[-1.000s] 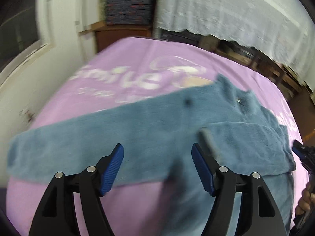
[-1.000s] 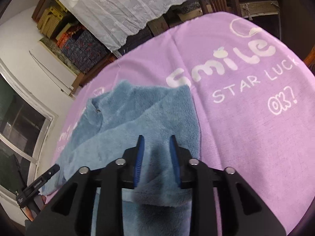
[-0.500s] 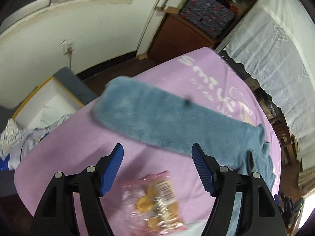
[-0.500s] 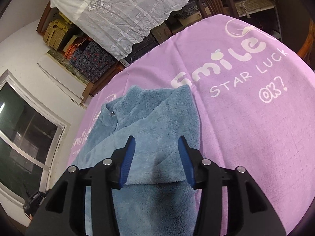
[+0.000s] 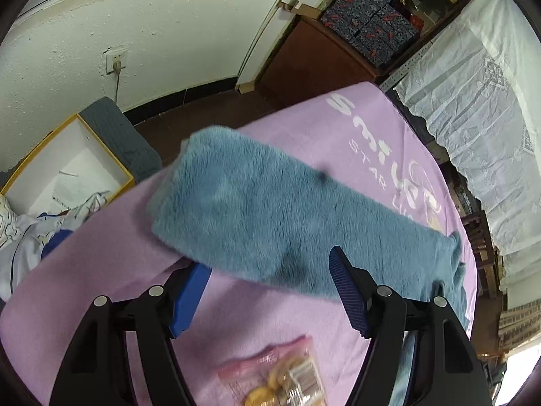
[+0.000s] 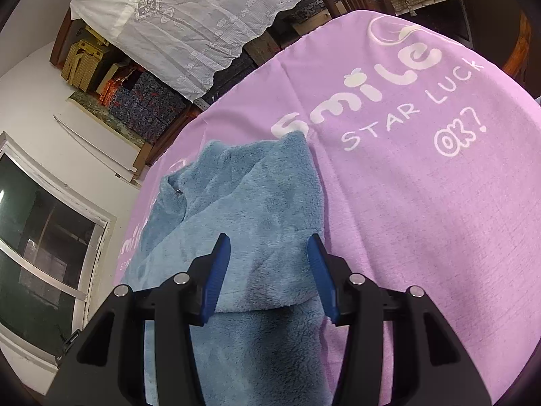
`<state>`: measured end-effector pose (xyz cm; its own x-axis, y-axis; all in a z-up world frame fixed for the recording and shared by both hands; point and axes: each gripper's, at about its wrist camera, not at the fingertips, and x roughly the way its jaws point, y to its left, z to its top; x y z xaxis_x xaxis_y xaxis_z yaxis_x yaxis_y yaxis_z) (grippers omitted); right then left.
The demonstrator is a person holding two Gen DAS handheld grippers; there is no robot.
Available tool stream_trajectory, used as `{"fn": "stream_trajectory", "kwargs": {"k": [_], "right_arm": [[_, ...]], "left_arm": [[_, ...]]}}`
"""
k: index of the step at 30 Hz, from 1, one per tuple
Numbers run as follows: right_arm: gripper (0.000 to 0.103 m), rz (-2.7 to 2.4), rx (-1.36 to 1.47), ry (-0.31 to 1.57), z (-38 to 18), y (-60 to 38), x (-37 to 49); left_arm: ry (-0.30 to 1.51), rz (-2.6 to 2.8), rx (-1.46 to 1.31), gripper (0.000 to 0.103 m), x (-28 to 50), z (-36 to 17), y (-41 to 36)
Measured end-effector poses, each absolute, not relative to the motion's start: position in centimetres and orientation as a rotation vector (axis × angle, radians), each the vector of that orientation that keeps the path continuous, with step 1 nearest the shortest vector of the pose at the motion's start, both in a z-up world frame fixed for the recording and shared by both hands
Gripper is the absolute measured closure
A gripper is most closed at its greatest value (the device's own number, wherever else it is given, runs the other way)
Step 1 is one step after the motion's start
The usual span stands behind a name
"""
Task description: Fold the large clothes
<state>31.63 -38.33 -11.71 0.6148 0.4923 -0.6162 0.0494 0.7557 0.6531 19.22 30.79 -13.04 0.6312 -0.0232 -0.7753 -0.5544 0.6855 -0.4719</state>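
The left tongs point(image 5: 267, 287) stand wide open and empty, angled down at the tabletop point(image 5: 101, 270) under its purple cloth, with the outstretched sleeve point(image 5: 257, 209) of the blue fleece garment lying just ahead of the tips and partly over the left blue pad, and a clear snack packet point(image 5: 284, 372) on the cloth below, between the two fingers. The right tongs point(image 6: 268, 274) are about half open with nothing pinched, poised over the folded body of the fleece garment point(image 6: 243, 209), whose collar lies ahead and to the left of the tips. The printed purple cloth point(image 6: 422, 203) stretches away bare to the right of those tongs.
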Motion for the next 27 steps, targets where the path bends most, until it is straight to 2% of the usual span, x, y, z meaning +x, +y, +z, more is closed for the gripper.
{"fn": "stream_trajectory", "kwargs": {"k": [2, 3, 4, 5, 6, 11, 16, 27], "right_arm": [[0.055, 0.278, 0.679, 0.886, -11.7, -38.2, 31.6], [0.055, 0.277, 0.675, 0.886, -11.7, -38.2, 31.7], [0.055, 0.276, 0.672, 0.886, -11.7, -38.2, 31.7], [0.055, 0.274, 0.67, 0.886, -11.8, -38.1, 31.7], [0.055, 0.274, 0.67, 0.886, -11.7, -38.1, 31.6], [0.055, 0.275, 0.67, 0.887, -11.8, -38.2, 31.7], [0.055, 0.279, 0.682, 0.885, -11.8, -38.2, 31.7], [0.055, 0.282, 0.688, 0.889, -11.9, -38.5, 31.8]], "left_arm": [[0.835, 0.331, -0.784, 0.036, 19.6, -13.0, 31.0], [0.831, 0.335, -0.784, 0.043, 19.7, -13.1, 31.2], [0.835, 0.339, -0.774, 0.063, 19.9, -13.1, 31.2], [0.847, 0.336, -0.755, 0.089, 20.2, -13.3, 31.3], [0.867, 0.325, -0.738, 0.092, 20.6, -13.5, 31.3], [0.872, 0.34, -0.635, 0.094, 21.0, -12.4, 30.3], [0.847, 0.36, -0.473, 0.094, 22.1, -8.6, 27.1], [0.811, 0.259, -0.178, 0.094, 27.3, -3.3, 14.5]]}}
